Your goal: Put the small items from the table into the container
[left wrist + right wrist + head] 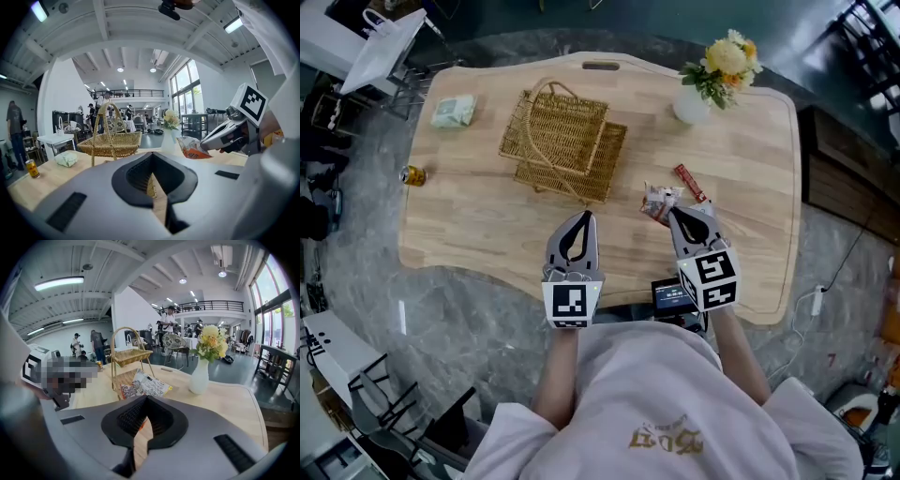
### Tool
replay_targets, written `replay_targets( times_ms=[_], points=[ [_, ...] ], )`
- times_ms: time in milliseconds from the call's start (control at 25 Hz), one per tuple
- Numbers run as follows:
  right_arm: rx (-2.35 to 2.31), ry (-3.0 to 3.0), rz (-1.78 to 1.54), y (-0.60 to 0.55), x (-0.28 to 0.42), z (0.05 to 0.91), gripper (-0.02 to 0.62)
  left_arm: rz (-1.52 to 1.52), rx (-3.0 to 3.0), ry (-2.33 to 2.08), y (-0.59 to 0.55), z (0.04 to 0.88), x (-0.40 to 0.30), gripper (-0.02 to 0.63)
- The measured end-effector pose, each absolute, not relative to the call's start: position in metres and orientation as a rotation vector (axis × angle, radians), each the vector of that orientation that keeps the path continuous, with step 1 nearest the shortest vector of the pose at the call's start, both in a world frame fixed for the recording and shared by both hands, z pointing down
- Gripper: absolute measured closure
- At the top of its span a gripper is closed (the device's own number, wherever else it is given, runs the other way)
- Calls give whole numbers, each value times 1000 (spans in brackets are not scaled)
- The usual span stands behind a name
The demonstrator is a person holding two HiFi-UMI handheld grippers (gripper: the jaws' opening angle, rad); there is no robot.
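Above the table (pixel 478 234), right tongs (pixel 673 212) clamp a snack packet (pixel 656 199); left tongs (pixel 586 218) are closed and empty.

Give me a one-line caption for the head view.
Right gripper holds a snack packet over the wooden table, near the wicker basket; left gripper shut and empty.

I can't read a single word or number for certain here. The crinkled packet (pixel 147 384), mid-frame in the right gripper view, carries dense black print and a red-orange panel, all too small to make out. The gold lettering (pixel 666 438) on the shirt (pixel 609 384), at the bottom of the head view, is upside down and blurred. The can (pixel 413 175), at that view's left, has an illegible label.
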State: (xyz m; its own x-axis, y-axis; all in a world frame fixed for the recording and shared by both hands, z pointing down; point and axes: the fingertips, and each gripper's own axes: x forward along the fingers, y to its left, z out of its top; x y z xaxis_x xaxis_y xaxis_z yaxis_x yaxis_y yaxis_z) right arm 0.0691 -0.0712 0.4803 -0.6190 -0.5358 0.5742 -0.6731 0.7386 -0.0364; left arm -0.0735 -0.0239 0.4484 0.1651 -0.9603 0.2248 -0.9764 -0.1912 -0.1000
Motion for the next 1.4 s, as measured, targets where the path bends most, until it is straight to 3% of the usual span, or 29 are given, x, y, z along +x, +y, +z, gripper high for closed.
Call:
replay_targets(
  times_ms=[1400],
  points=[
    [664, -2609, 213, -128, -83, 414, 575, 229, 2170, -2197, -69, 393, -174, 612]
  ],
)
